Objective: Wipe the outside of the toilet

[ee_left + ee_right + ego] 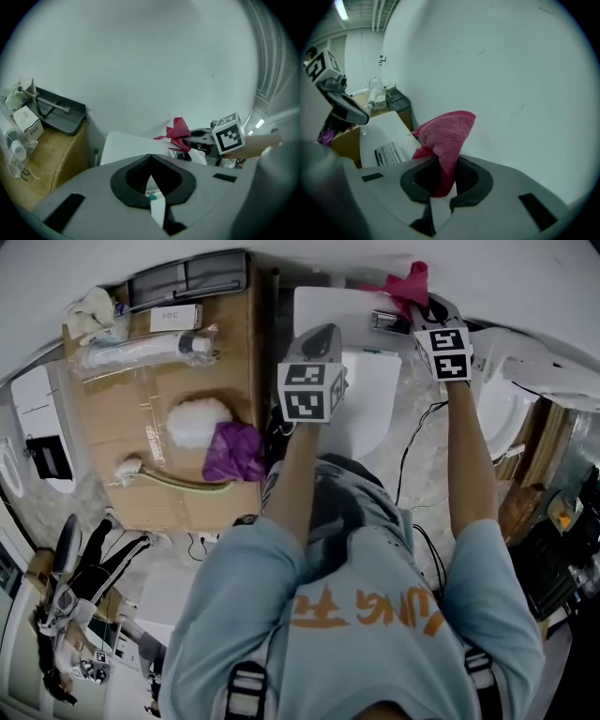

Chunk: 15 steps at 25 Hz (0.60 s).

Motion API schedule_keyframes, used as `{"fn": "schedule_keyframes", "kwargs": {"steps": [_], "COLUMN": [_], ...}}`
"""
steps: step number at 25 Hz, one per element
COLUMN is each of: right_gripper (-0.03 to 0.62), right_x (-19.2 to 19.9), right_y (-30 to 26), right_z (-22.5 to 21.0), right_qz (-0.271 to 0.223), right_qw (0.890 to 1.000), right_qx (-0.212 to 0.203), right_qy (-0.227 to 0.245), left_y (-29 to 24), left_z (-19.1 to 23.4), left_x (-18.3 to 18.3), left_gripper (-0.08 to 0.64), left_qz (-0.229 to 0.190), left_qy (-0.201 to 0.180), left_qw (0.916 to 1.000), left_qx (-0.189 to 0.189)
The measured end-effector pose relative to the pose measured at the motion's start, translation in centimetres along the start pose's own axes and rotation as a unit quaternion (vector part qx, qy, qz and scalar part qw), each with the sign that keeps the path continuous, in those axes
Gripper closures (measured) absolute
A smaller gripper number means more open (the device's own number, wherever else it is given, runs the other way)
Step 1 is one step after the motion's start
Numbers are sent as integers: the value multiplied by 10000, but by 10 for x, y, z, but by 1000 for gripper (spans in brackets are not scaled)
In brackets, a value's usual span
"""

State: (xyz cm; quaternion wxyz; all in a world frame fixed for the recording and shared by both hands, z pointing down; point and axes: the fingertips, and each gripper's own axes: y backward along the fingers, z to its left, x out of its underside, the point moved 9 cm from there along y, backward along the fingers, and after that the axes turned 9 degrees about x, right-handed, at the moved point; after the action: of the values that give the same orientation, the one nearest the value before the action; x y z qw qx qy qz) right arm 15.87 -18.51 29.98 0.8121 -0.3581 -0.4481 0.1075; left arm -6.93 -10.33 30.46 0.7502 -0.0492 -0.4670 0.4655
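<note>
Head view: toilet (364, 395) with lid down, person standing over it. Right gripper (419, 304) is above the toilet's tank, at the wall, with a red cloth (411, 279) in its fingers. Left gripper (319, 338) hangs over the tank's left edge. Cloth not yet on porcelain, so I judge that wiping has not started.

Left gripper view: fingers clenched on nothing. The white tank lid (124, 143) lies just beyond them, and the red cloth shows above the lid's far right end.

Right gripper view: fingers grasping the red cloth by one bunched fold, most of it standing free above them. The tank lid and the chrome flush plate (391, 152) sit just below and left.

Risks:
- The grip takes only a narrow fold, so dragging it across the tank may pull the cloth out.
- The hard fingers may scrape the porcelain instead.
- A press near the flush plate could trigger a flush.
</note>
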Motion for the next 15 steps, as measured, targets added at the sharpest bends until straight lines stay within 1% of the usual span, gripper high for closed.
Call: {"fn": "schedule_keyframes", "kwargs": {"steps": [5, 9, 13, 15], "right_gripper": [526, 526, 526, 526], "right_x": [16, 30, 43, 51], "right_y": [10, 17, 25, 28], "right_z": [-11, -19, -29, -35], "right_qz": [4, 32, 151, 207], "right_qw": [9997, 9992, 9987, 9980], "right_qx": [230, 385, 479, 546], "right_qy": [-105, -28, -128, -254], "left_y": [-1, -1, -1, -1], "left_z": [-4, -6, -9, -10], "left_x": [3, 4, 3, 3], "left_gripper": [540, 540, 540, 540], "left_qz": [52, 87, 94, 96], "left_qy": [-34, -73, -98, -106], "left_qw": [10000, 9999, 9999, 9998], "left_qx": [41, 67, 97, 114]}}
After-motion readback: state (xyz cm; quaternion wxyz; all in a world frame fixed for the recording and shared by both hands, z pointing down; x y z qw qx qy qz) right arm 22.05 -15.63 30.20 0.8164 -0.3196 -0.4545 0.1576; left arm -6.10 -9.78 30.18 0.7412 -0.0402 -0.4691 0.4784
